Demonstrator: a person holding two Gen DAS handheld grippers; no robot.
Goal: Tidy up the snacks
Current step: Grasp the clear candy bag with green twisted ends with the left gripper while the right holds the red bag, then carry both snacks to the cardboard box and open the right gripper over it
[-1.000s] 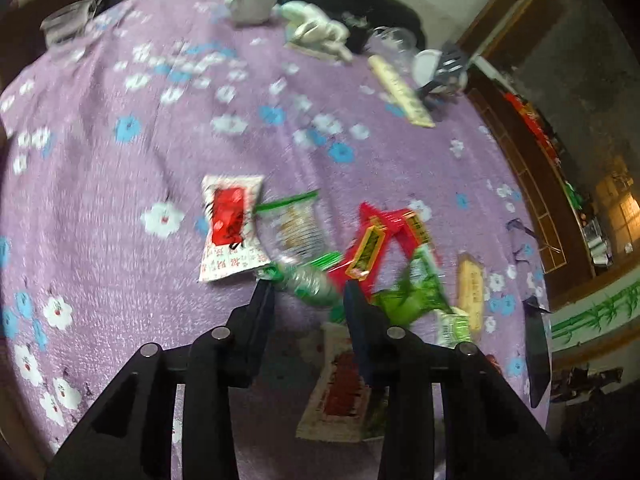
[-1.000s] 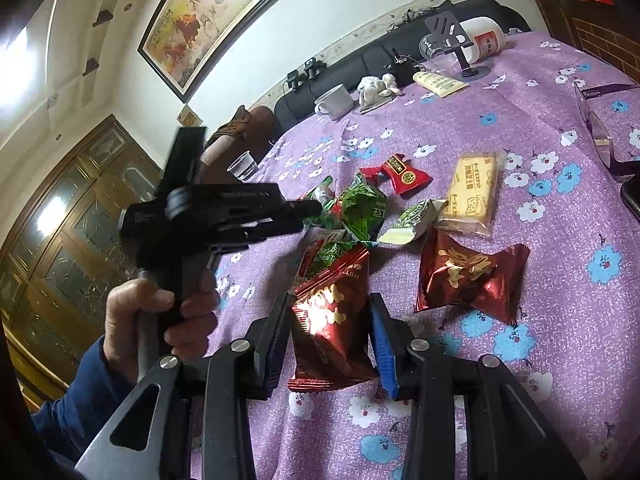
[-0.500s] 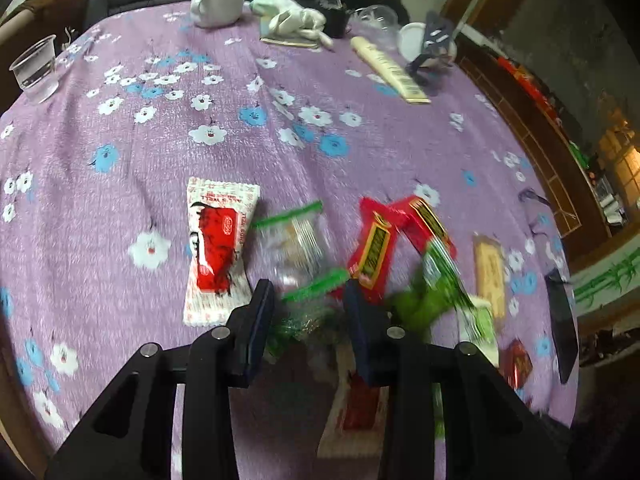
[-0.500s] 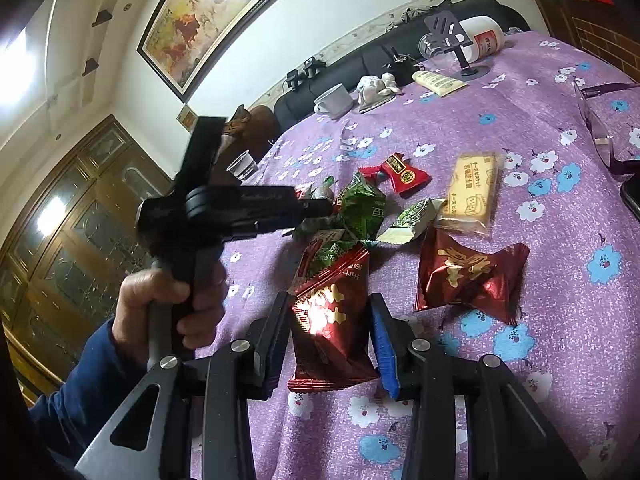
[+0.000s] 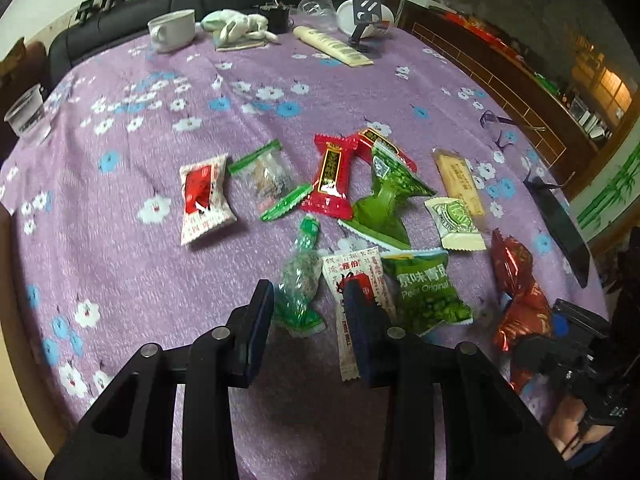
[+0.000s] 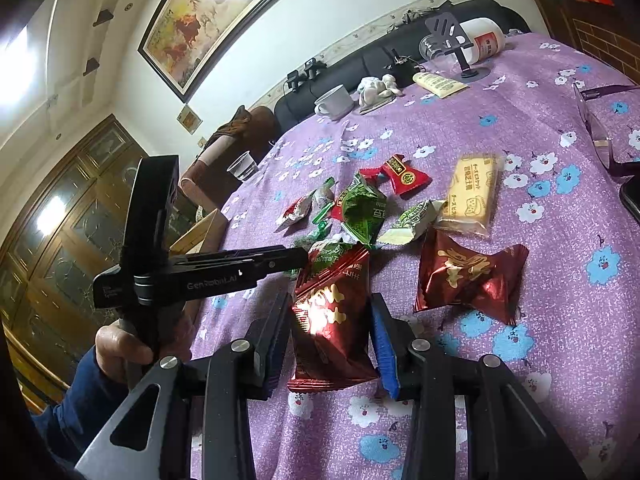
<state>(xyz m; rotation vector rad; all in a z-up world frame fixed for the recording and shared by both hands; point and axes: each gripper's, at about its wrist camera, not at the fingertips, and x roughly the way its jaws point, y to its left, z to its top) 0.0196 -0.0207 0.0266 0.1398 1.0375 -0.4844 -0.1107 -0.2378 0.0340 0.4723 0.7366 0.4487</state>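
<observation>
Several snack packets lie in a loose pile on the purple flowered tablecloth (image 5: 200,92). My left gripper (image 5: 310,300) is open, its fingers either side of a clear green-ended candy packet (image 5: 300,292) and touching a white and red packet (image 5: 356,288). A green pea packet (image 5: 428,292) lies just right of it. My right gripper (image 6: 330,320) stands open around a dark red foil packet (image 6: 330,320) that lies on the cloth. A second dark red packet (image 6: 468,276) lies to its right. The left gripper (image 6: 298,258) shows from the side in the right wrist view.
A white cup (image 5: 174,32), a cloth, a tube (image 5: 332,46) and a phone stand (image 5: 364,12) are at the far edge. A plastic cup (image 5: 26,114) is at the left edge. Glasses (image 6: 600,128) and a dark phone (image 5: 564,228) lie at the right.
My left gripper has pulled back and tilted up, so more of the table shows. The clear green candy packet now lies between its fingers. The right gripper has not moved.
</observation>
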